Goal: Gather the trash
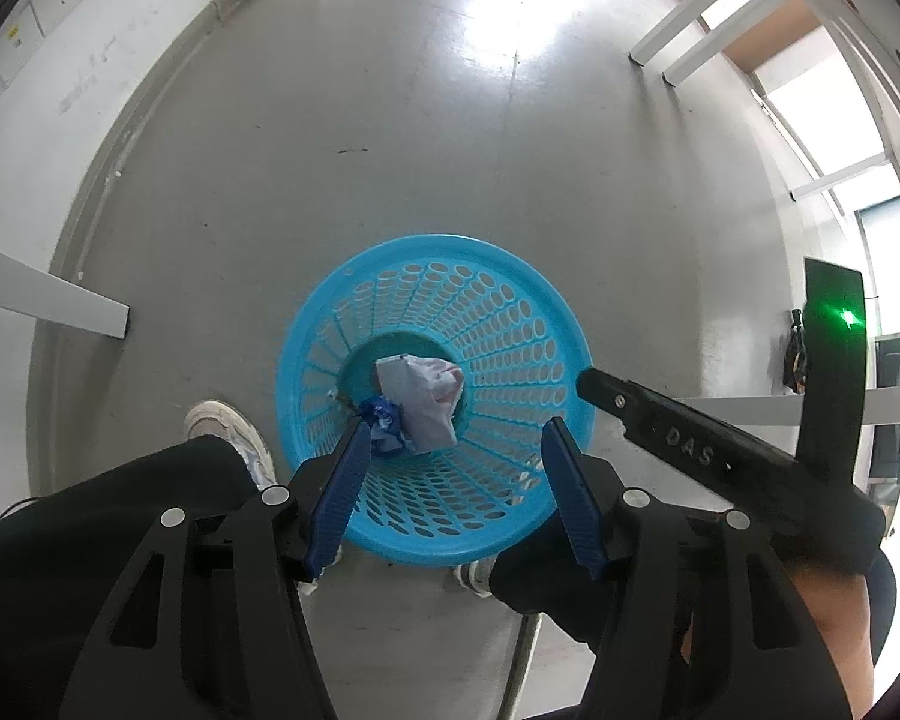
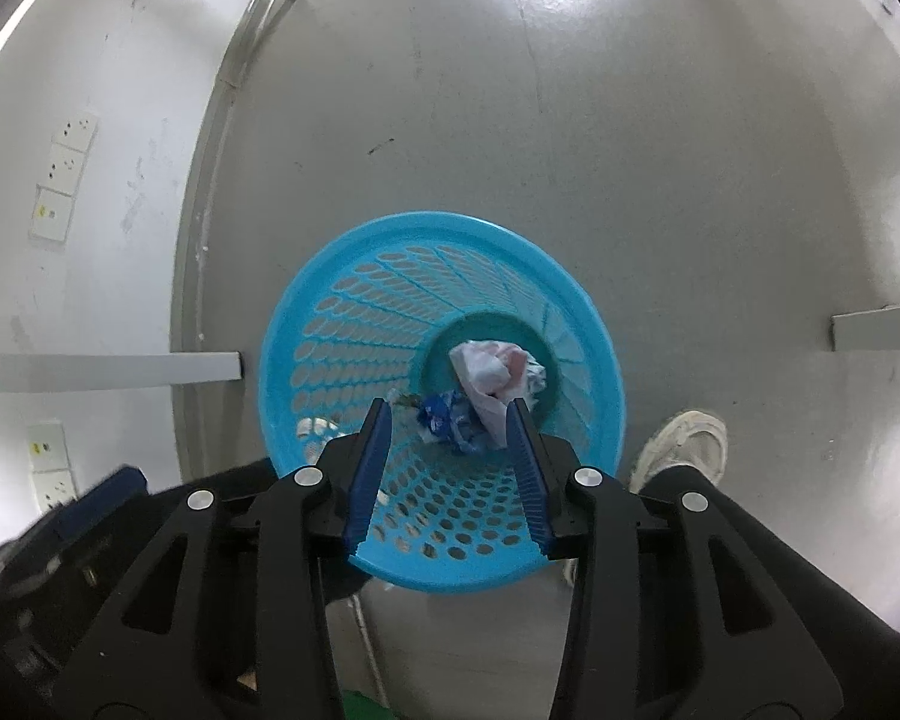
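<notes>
We see both views evenly bright, with a strong white glare on the glossy floor [image 1: 510,18] near the top of each picture (overhead light, it seems). Windows [image 1: 834,120] at the upper right of the left wrist view are blown out. Fisheye bending curves walls and edges strongly, with dark corners. Focus is fairly sharp at centre; shadows are soft and faint.

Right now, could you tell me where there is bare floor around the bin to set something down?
Beyond the blue basket, the grey floor lies bare up to the skirting of the white wall and the table leg. It is crowded nearer us: a white shoe beside the basket, and both open grippers, left gripper and right gripper, above its rim.
</notes>
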{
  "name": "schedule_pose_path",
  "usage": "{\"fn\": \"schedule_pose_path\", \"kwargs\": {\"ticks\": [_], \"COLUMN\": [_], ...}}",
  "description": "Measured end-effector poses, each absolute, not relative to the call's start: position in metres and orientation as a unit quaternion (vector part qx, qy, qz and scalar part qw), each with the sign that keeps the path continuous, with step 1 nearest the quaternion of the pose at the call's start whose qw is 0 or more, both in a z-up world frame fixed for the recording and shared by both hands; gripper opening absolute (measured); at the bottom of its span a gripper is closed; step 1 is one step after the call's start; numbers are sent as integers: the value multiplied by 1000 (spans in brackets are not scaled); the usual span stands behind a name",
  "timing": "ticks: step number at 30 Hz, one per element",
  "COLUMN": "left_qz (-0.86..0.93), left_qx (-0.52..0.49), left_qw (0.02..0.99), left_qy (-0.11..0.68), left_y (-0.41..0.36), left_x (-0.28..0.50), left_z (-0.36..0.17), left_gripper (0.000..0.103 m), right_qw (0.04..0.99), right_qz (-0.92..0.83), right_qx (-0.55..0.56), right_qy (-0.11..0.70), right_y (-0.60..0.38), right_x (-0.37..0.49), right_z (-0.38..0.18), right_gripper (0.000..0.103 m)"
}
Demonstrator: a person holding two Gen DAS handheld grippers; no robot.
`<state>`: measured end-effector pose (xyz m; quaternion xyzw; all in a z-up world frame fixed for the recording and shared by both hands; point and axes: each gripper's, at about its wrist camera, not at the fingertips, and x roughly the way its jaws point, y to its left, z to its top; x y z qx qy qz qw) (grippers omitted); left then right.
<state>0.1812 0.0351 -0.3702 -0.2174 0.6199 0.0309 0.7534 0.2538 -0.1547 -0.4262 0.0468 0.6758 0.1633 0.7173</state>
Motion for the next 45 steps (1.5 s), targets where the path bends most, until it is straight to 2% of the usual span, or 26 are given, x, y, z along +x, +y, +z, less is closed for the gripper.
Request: {"fn": "schedule_pose_path", "kwargs": {"ticks": [15, 20, 23, 25, 33, 39, 45], "left_qz": [38, 24, 19, 16, -15, -32, -27], "left_qx": [-155, -142, -156, -155, -157, -116, -100], "left_qw": [788, 805, 805, 811, 832, 859, 887], "left_qy": [595, 576, 572, 564, 533, 498, 450], "left_y": [25, 21, 24, 24, 18, 13, 16], "left_x": [165, 151, 142, 135, 101, 70, 41], "left_z": [-346, -328, -323, -315, -275, -224, -173], "left_gripper": [60, 67, 67, 68, 86, 96, 97], "right_qw": [756, 771, 783, 792, 811, 833, 862], "right_qz": [190, 203, 208, 207, 218, 231, 253], "right_qx": [-11, -42, -40, -42, -34, -49, -31], "right_qy": [626, 603, 584, 573, 542, 500, 438], "right_y": [-171, -171, -177, -182, -204, -220, -236], "right_x": [201, 170, 155, 147, 115, 83, 58], "right_z": [-362, -336, -317, -307, -264, -216, -152], "right_gripper": [44, 49, 56, 56, 67, 71, 80]}}
